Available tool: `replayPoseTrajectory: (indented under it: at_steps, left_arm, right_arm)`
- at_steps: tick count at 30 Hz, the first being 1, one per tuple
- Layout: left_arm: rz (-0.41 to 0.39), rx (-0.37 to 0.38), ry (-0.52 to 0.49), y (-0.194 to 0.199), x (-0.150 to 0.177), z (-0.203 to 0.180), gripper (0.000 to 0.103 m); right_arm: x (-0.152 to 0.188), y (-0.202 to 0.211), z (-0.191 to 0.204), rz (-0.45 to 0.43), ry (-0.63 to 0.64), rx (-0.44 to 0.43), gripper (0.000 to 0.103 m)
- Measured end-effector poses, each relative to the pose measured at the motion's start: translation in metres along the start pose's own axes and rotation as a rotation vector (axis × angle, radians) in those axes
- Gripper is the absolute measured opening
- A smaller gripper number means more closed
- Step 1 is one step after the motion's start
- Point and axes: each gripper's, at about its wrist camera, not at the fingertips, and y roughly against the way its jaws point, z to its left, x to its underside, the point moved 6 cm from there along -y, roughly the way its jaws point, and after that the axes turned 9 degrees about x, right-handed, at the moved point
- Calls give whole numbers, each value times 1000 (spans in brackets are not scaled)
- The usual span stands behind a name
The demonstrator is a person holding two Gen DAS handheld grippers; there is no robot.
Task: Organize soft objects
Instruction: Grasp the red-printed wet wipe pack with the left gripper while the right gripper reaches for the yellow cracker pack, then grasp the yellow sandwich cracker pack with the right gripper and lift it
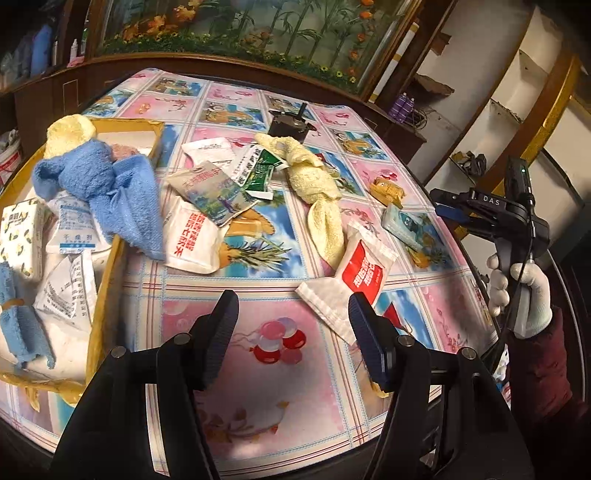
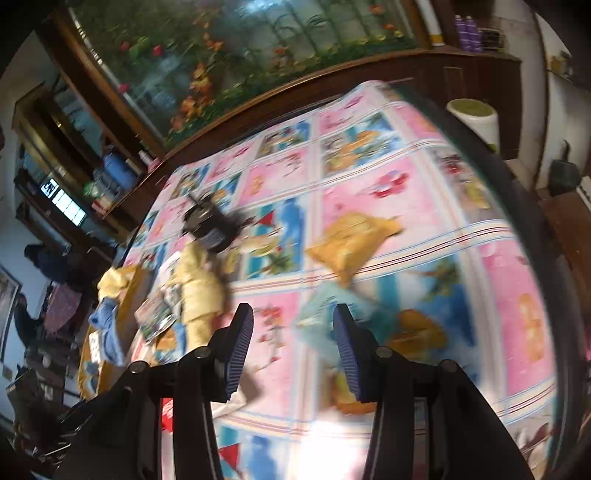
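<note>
My left gripper [image 1: 293, 334] is open and empty, low over the patterned tablecloth [image 1: 266, 398], with a red-and-white packet [image 1: 356, 275] just beyond its right finger. A yellow towel [image 1: 316, 184] lies mid-table among several loose packets [image 1: 210, 192]. A cardboard box [image 1: 110, 284] at the left holds a blue towel [image 1: 107, 192], a yellow cloth [image 1: 70, 134], a tissue pack [image 1: 20, 232] and sachets. My right gripper [image 2: 293, 347] is open and empty above a light blue packet [image 2: 321, 314]; the view is blurred. It also shows at the right of the left wrist view [image 1: 454, 212].
A dark metal object [image 1: 290, 125] stands at the table's far side. An orange snack packet [image 2: 352, 242] and a teal packet [image 1: 404, 223] lie at the right. A wooden cabinet with a landscape picture [image 1: 240, 33] is behind. A white container [image 2: 474, 118] stands beyond the table's right edge.
</note>
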Motion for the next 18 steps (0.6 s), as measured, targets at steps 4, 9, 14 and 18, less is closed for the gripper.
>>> replayPoseTrajectory:
  at_steps: [4,9,14,18]
  left_arm:
    - [21,18,-104,-14,-11,-23,62]
    - [78,39,-230,-45,-17,-48,62]
    - [127,43,-347,-78,-23,-66,62]
    - [176,24,-414,-108,-22,-71,62]
  right_arm:
    - [-13,-15,-16,-4,0,53,64]
    - [-22,-49,-16,63,10,49,64]
    - [-32,-73,-20,108,-109,37,64]
    - [-41,-80,-6,103,-92,73,64]
